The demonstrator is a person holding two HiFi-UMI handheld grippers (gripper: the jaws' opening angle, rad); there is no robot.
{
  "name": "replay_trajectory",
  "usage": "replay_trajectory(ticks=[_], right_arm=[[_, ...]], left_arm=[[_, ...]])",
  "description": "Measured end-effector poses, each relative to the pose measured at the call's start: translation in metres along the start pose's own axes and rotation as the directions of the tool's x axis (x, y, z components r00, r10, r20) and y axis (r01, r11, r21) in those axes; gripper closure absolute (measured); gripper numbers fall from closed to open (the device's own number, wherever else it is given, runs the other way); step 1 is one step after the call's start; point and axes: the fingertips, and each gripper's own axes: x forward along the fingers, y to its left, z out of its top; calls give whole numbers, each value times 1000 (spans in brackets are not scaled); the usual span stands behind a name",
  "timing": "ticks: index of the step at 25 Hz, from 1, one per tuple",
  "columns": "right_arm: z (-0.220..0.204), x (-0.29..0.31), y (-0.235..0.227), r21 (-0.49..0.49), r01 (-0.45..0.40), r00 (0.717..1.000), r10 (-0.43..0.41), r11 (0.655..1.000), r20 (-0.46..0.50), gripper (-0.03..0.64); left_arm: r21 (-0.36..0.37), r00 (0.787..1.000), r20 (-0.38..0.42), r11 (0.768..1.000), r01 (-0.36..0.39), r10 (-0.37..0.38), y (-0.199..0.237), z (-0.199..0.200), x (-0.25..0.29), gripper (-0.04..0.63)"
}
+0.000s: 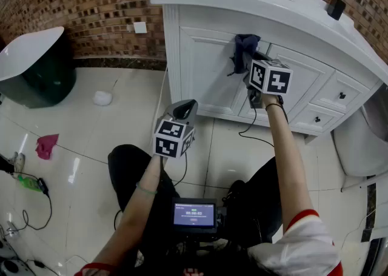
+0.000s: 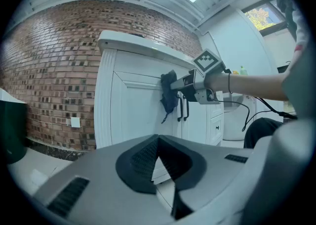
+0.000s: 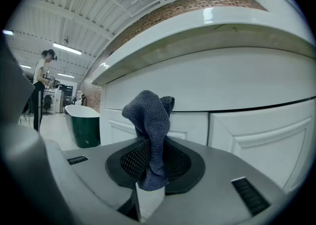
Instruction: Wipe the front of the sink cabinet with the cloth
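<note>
Wiping step: R gripper (image 1: 250,62) pinched cloth (image 1: 244,47) at cabinet (image 1: 203,68) front, 12 o'clock. L gripper (image 1: 182,110) pressed together, empty. Next prob. needs sideways sweep w/ pressure.

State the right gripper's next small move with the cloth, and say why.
Probably press the cloth against the cabinet door and sweep it downward. The right gripper is shut on the bunched cloth near the top of the door, and most of the panel lies below it.
</note>
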Motion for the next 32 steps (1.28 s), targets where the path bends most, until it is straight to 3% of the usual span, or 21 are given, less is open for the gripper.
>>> replay_trajectory(ticks=[8,15,23,32], right_arm=[[0,-17,-25,5,28,1000,-28,1000,6,543],[-22,5,40,-19,-88,996,87,996,-33,545],[-47,53,134,-46,-215,973,210,976,-98,543],[-63,88,167,-69,-219,966,206,973,-153,543]], left_arm=[[2,1000,-6,1000,9,-9,-17,0,7,560],[-15,1000,-15,1000,1,-1,-16,-6,4,560],[-38,1000,-19,999,-23,22,-1,-19,-14,560],[-72,998,-26,995,-64,62,27,-28,-31,560]])
